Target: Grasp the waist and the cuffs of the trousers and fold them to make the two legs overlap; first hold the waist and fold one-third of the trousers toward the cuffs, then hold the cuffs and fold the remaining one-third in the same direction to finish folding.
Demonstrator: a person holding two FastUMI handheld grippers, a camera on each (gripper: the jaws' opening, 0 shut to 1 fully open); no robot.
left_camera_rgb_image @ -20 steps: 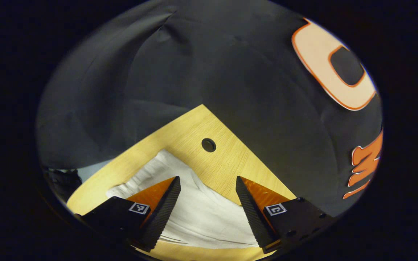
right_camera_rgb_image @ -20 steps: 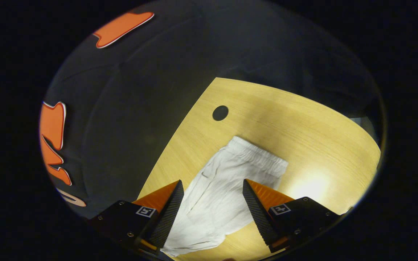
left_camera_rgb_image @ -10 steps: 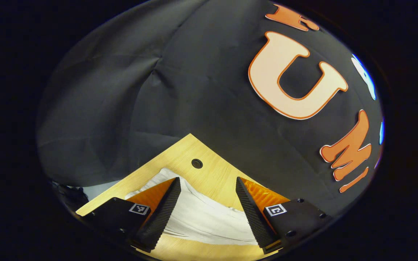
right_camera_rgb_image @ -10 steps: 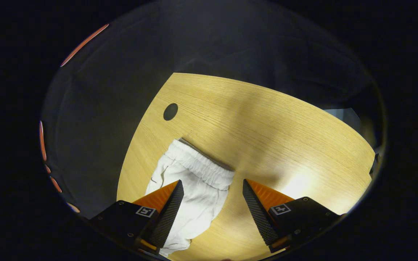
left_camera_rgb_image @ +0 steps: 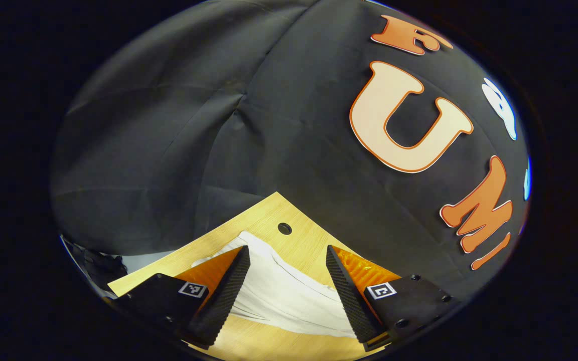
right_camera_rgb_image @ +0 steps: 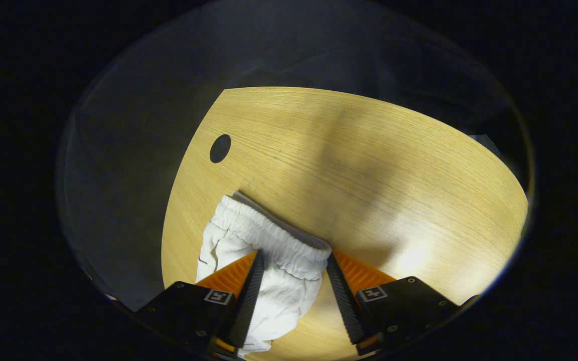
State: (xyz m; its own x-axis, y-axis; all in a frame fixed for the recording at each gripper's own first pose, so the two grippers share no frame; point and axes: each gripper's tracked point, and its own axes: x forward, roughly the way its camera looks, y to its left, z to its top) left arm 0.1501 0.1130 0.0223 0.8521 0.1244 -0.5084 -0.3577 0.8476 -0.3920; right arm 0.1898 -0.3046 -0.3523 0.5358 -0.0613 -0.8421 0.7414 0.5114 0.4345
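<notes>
Right gripper (right_camera_rgb_image: pixel 293 258): jaws partly closed around the trousers (right_camera_rgb_image: pixel 274 260) waistband, lower centre. Left gripper (left_camera_rgb_image: pixel 288 255): open, empty, over trousers.

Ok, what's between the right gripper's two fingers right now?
In the right gripper view, the gathered elastic waistband of the white trousers lies between the right gripper fingers, on the wooden table. The jaws stand apart, not yet pressing it.

Bare wooden table (right_camera_rgb_image: pixel 369 165) stretches from 12 to 3 o'clock of the white trousers (right_camera_rgb_image: pixel 269 250) in the right gripper view, free for passage. A round hole (right_camera_rgb_image: pixel 220 148) lies at 11 o'clock of the waistband. The black cloth wall (left_camera_rgb_image: pixel 168 150) closes the table's far edges.
</notes>
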